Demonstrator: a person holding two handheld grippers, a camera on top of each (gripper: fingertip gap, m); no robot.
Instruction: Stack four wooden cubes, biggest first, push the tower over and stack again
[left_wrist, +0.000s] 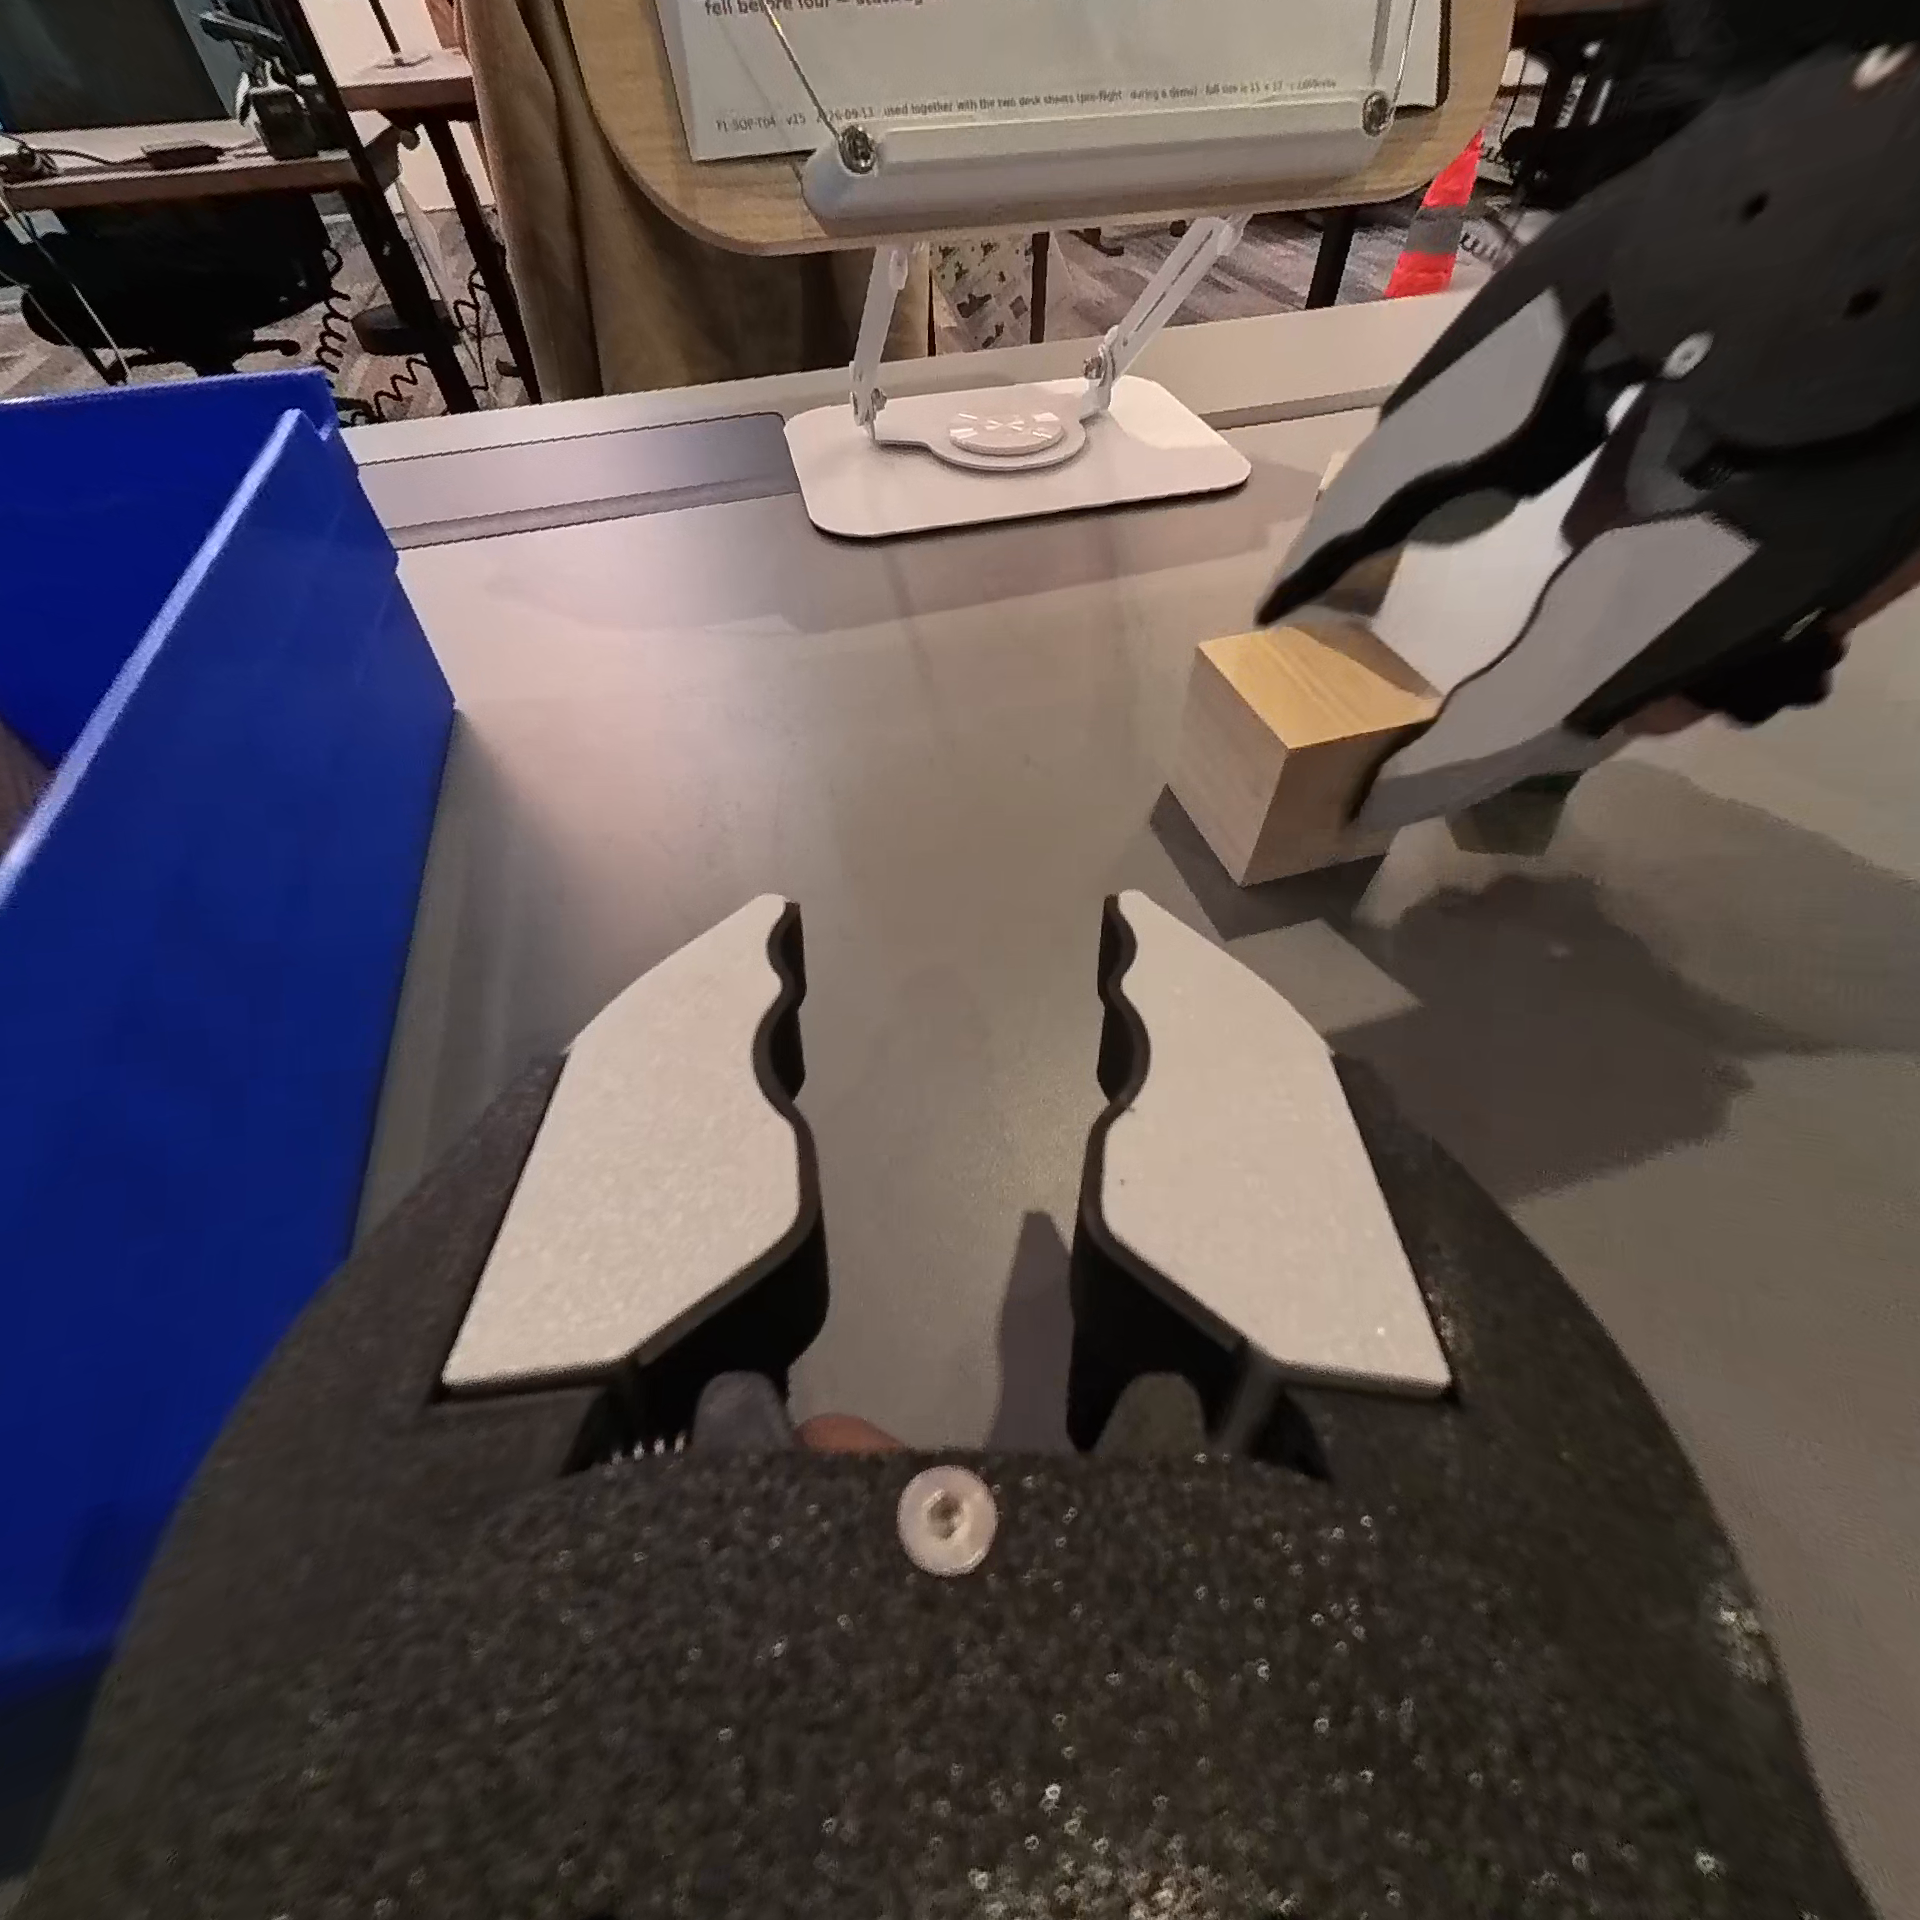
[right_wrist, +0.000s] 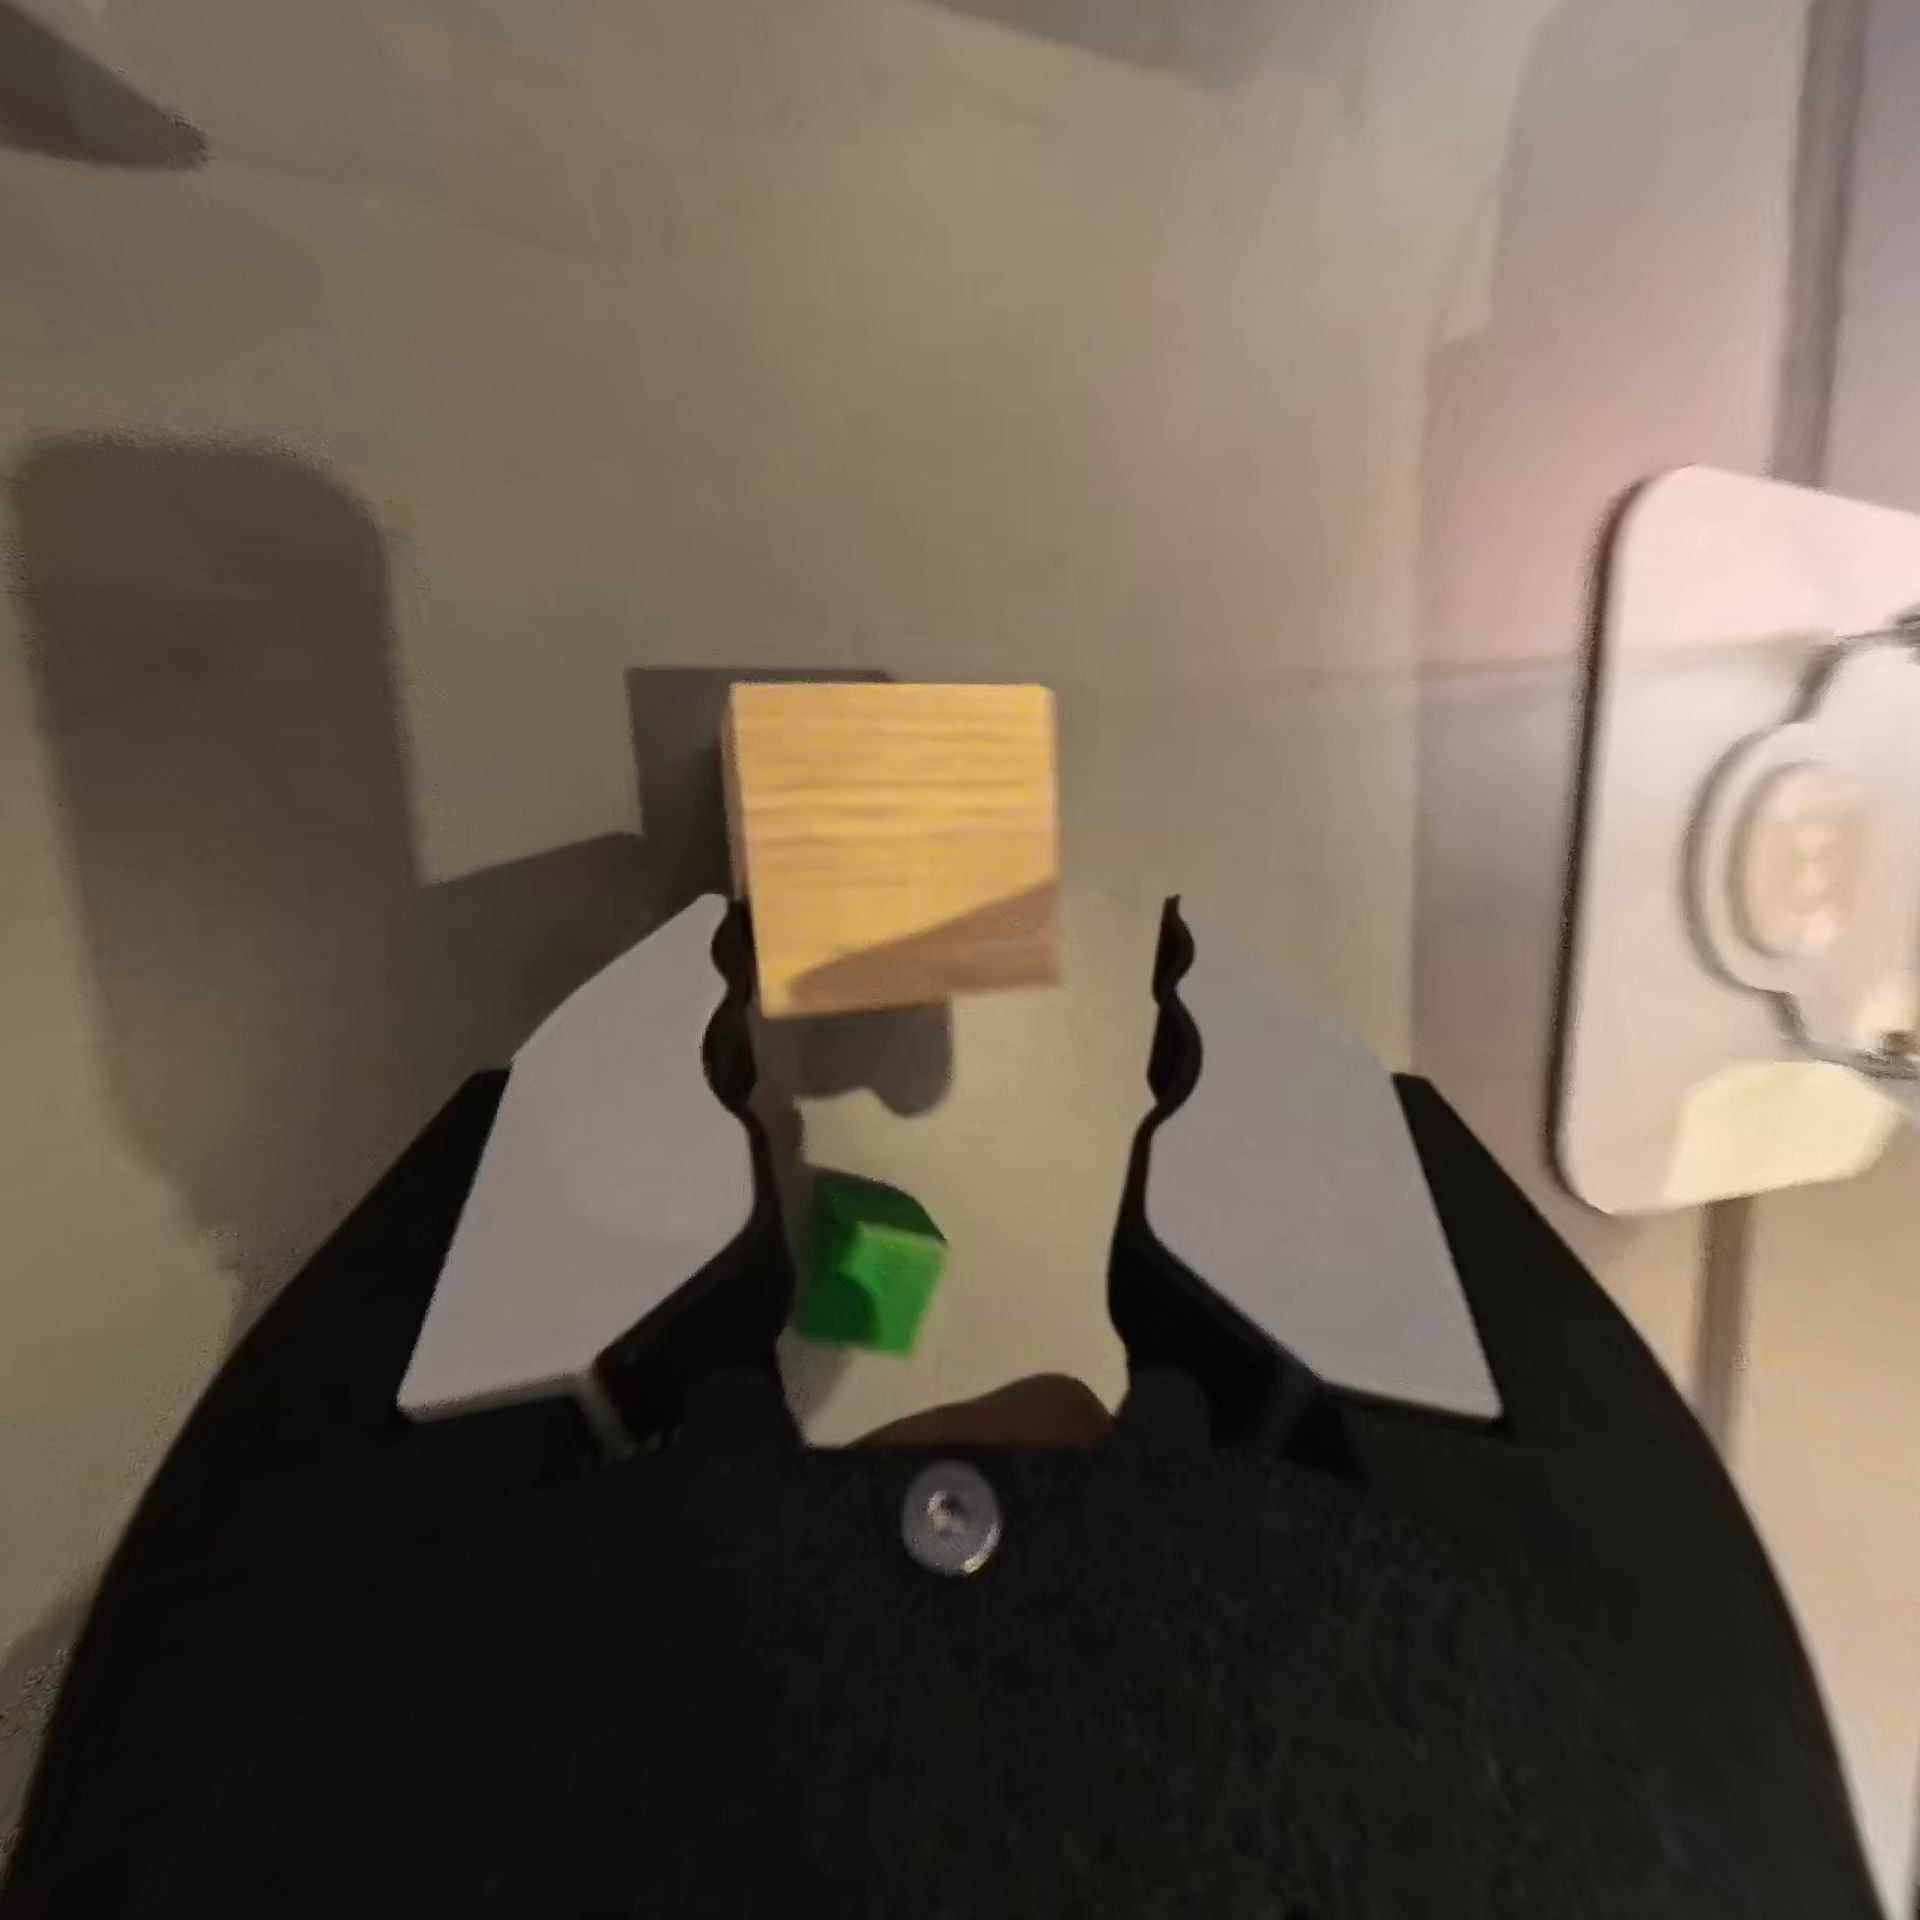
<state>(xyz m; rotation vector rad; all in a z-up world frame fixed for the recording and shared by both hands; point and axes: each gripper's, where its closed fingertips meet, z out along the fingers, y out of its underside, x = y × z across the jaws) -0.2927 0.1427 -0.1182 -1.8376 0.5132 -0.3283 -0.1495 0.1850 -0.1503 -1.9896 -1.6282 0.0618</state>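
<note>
A wooden cube (left_wrist: 1288, 758) stands on the grey table (left_wrist: 935, 727), to the right of centre. My right gripper (left_wrist: 1322, 709) reaches down from the upper right, open, with one finger on each side of the cube's top. In the right wrist view the cube (right_wrist: 894, 821) lies between the fingertips of the right gripper (right_wrist: 951, 914), near the left finger, and is not clamped. A small green cube (right_wrist: 868, 1283) lies on the table between the fingers; it also shows in the left wrist view (left_wrist: 1512, 826). My left gripper (left_wrist: 951, 925) is open and empty above the table.
A blue bin (left_wrist: 208, 883) stands along the left. A white stand base (left_wrist: 1018, 457) sits at the table's back edge and holds a board with a sheet; it also shows in the right wrist view (right_wrist: 1714, 831). A pale wooden corner (left_wrist: 1335, 478) peeks from behind the right gripper.
</note>
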